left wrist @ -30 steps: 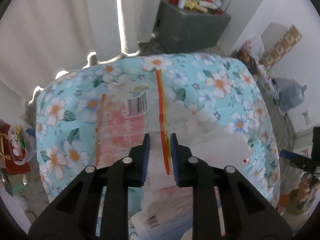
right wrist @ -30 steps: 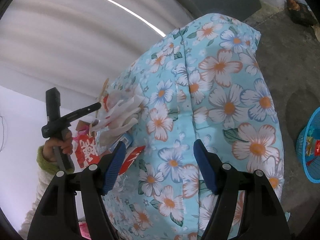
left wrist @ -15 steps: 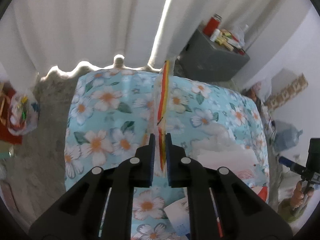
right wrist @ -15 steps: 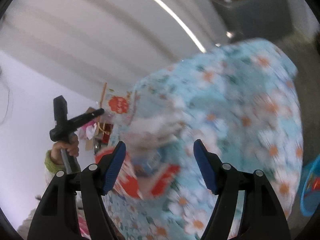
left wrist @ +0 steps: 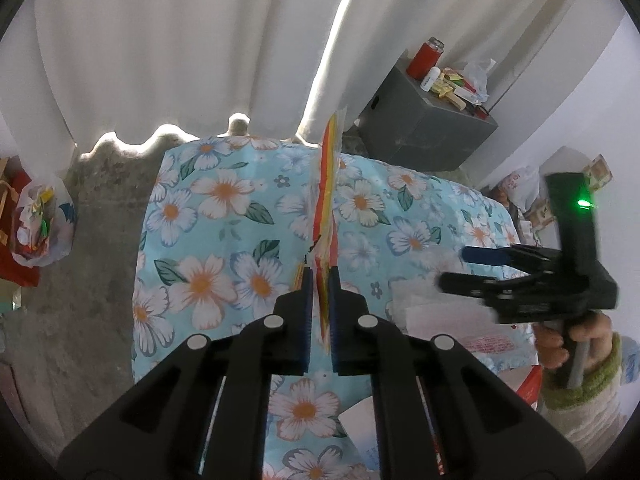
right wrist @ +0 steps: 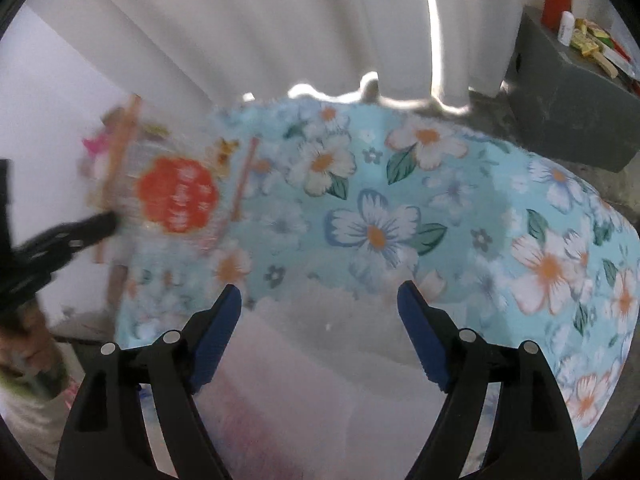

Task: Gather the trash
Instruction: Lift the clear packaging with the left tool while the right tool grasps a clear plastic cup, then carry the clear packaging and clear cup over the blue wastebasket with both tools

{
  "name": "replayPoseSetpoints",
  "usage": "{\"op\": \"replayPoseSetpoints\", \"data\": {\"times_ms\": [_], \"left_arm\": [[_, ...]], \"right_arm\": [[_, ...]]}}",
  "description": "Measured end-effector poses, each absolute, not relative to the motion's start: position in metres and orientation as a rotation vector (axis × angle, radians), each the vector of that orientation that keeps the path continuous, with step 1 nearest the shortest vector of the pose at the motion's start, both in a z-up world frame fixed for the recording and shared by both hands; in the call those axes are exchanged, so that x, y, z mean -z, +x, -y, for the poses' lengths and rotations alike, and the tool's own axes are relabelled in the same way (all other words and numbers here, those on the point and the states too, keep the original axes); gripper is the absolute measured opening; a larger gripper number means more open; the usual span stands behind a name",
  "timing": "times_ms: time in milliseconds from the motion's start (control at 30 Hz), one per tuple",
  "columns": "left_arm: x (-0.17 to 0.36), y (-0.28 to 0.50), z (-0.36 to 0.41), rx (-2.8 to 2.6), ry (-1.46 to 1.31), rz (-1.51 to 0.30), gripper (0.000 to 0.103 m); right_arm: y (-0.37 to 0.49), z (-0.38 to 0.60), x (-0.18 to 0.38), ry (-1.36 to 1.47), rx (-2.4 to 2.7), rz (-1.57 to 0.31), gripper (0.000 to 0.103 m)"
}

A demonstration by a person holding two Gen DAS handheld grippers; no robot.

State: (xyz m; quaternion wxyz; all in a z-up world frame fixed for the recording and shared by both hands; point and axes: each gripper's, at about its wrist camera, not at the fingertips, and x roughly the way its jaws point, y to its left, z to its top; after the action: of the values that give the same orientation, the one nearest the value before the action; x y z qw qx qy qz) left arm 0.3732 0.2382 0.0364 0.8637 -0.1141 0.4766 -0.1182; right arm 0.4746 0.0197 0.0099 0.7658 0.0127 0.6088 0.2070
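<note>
so the left gripper (left wrist: 320,280) has just clamped onto the red-and-yellow wrapper (left wrist: 326,200) and lifted it off the floral tablecloth (left wrist: 224,240), while the right gripper (right wrist: 320,320), jaws just spread wider and empty, has swung over the white paper scraps (right wrist: 304,360), probably next.

Left gripper (left wrist: 319,280): black plastic arms, blue pads, silver screw heads, right gripper (right wrist: 320,304): same black frame w/ blue pads, green LED on upright black housing, grey handle, cream knit sleeve (left wrist: 580,408) w/ green cuff
</note>
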Motion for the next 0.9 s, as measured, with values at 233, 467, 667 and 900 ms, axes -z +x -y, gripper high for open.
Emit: {"op": "replayPoseSetpoints", "data": {"times_ms": [233, 467, 667, 900], "left_arm": [[-0.038, 0.372, -0.238, 0.261, -0.227, -0.990, 0.002], [-0.037, 0.373, -0.237, 0.265, -0.220, -0.985, 0.002], [-0.042, 0.372, -0.235, 0.277, -0.214, -0.966, 0.002], [-0.049, 0.366, -0.230, 0.279, -0.182, -0.937, 0.001]], "right_arm": [[0.479, -0.027, 0.006, -0.022, -0.423, -1.360, 0.076], [0.478, -0.013, 0.001, 0.014, -0.417, -1.311, 0.067], [0.472, 0.008, -0.025, 0.080, -0.432, -1.205, 0.067], [0.461, 0.017, -0.063, 0.076, -0.408, -1.043, 0.067]]}}
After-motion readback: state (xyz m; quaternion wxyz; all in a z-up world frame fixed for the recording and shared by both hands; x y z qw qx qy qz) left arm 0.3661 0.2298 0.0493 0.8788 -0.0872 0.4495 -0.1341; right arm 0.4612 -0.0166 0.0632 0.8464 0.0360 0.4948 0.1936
